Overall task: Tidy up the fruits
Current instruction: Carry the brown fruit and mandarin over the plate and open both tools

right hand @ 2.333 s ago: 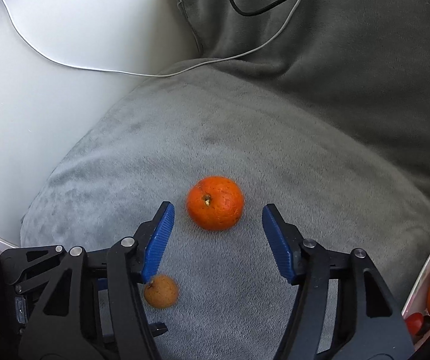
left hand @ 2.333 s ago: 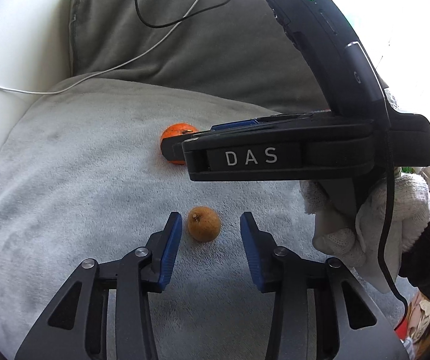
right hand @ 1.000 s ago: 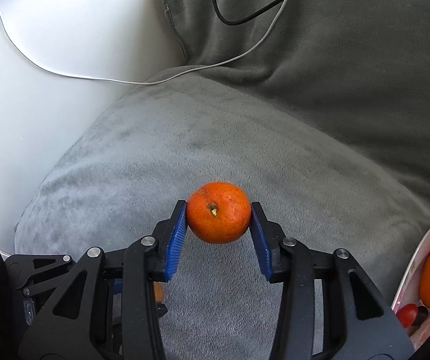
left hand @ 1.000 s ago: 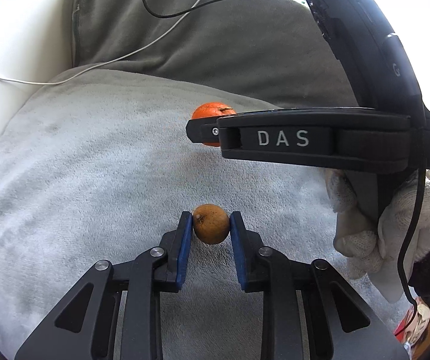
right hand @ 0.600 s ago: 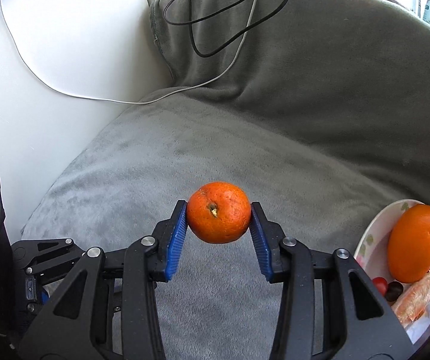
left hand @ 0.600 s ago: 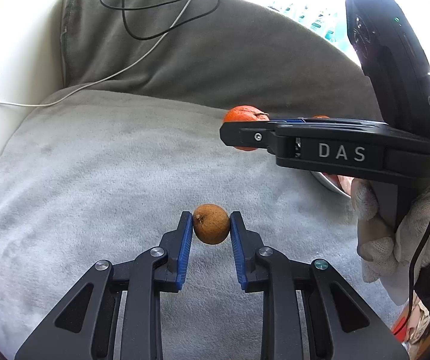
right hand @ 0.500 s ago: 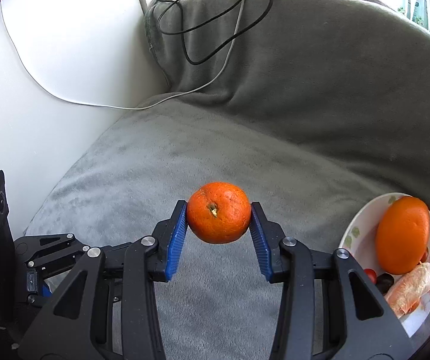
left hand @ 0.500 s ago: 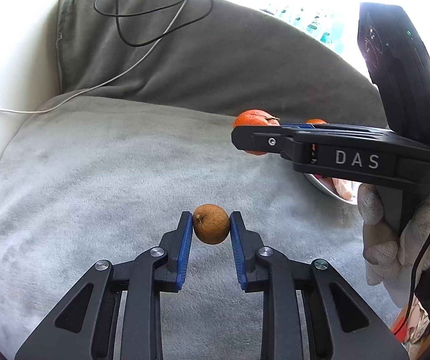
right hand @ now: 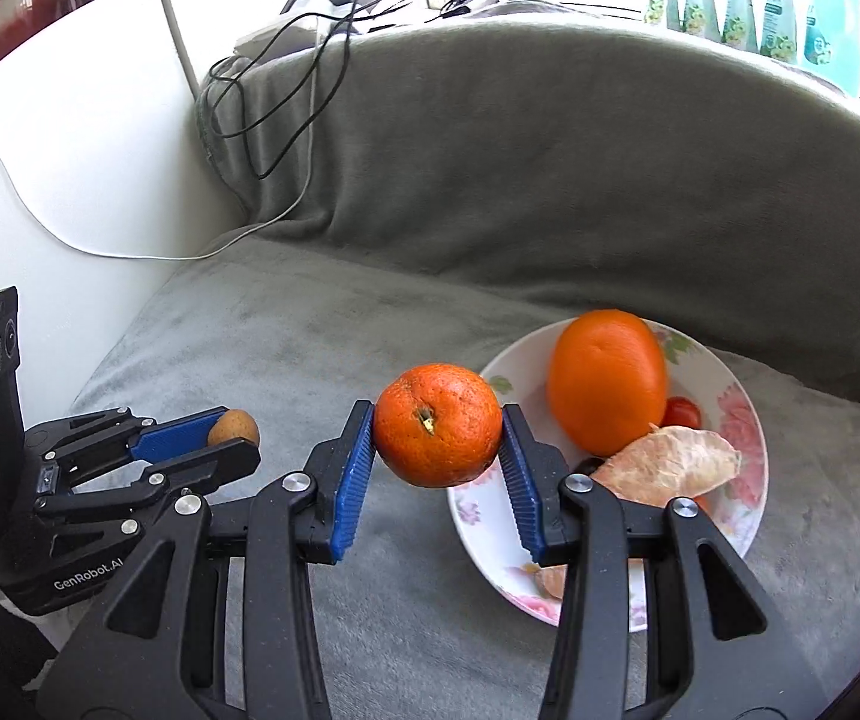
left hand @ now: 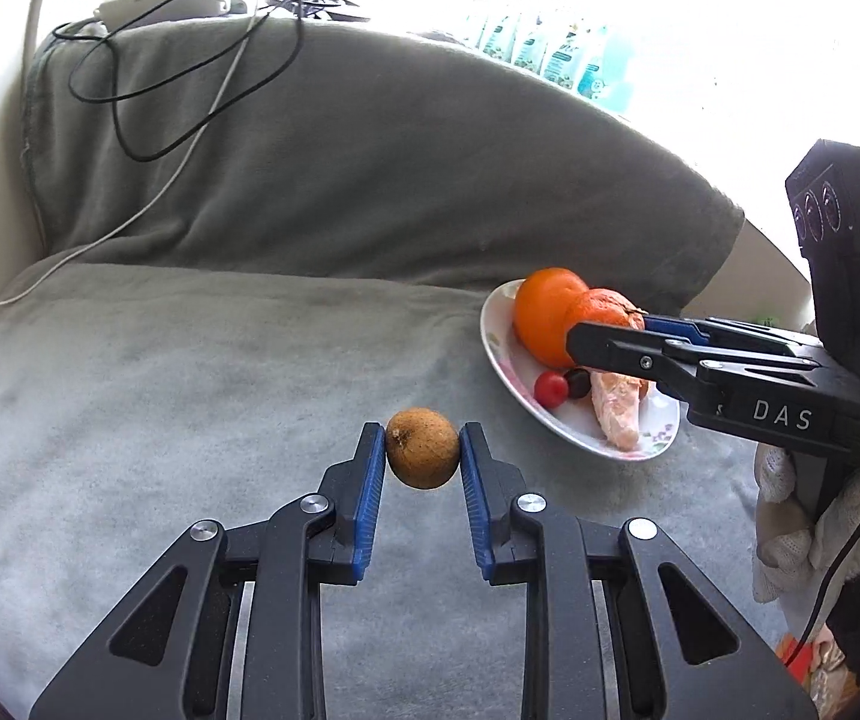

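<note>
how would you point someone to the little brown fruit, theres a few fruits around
Start at the grey cushion, left of the floral plate. Above it, the left gripper pinches a small brown fruit. It is dull, rough and tan; the others are bright orange or red.

Open cushion on the left, crowded plate on the right

The grey cushion [left hand: 190, 372] lies bare across its left and middle, giving free passage there. At the right, the plate [right hand: 748, 456] is crowded: a big orange [right hand: 607, 381] fills its far part, with a peeled fruit segment [right hand: 664, 468] and a cherry tomato [right hand: 682, 413] nearer; only its near-left rim is bare. The sofa back [right hand: 550, 168] walls off the far side, with cables [right hand: 262, 102] draped over its left end.
</note>
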`<state>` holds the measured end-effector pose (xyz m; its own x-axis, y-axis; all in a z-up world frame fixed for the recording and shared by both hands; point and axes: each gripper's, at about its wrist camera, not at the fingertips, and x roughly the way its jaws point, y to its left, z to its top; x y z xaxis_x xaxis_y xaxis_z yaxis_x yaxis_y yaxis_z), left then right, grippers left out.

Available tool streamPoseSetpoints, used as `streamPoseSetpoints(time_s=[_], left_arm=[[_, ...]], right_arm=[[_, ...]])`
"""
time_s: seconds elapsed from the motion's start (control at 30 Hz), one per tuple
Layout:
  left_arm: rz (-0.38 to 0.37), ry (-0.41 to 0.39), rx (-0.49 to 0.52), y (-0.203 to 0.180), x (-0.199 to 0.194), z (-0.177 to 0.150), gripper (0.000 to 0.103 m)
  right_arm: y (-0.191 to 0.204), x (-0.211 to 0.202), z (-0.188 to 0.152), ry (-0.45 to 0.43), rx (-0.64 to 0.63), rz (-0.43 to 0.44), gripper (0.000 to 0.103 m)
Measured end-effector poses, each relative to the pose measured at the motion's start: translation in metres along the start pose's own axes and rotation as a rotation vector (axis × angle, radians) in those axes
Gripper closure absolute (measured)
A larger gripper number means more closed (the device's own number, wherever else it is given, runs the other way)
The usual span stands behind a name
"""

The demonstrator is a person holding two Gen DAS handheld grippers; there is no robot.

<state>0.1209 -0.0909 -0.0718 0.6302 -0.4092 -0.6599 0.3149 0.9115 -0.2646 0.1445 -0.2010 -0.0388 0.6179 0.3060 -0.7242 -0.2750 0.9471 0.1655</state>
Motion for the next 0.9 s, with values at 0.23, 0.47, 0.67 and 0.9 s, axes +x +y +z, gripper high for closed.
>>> streamPoseSetpoints(time_s=[0.23,0.47,0.67,0.9], left_arm=[[-0.047,0.006,0.055,-0.032,0.026,0.013,0.079],[-0.075,0.037,0.095,-0.063,0.048,0.017,0.079],[-0.083,0.049,0.116,-0.073,0.060,0.022,0.079],[-0.095,0.035,0.145,-0.077,0.056,0.024,0.079]], right_arm=[[-0.042,-0.010,-0.006,-0.005,0.050,-0.067,0.060],[-0.069,-0.006,-0.004,-0.005,0.086,-0.101,0.060],[-0.086,0.009,0.001,0.012,0.104,-0.117,0.060],[-0.090,0.015,0.002,0.011,0.108,-0.113,0.057]])
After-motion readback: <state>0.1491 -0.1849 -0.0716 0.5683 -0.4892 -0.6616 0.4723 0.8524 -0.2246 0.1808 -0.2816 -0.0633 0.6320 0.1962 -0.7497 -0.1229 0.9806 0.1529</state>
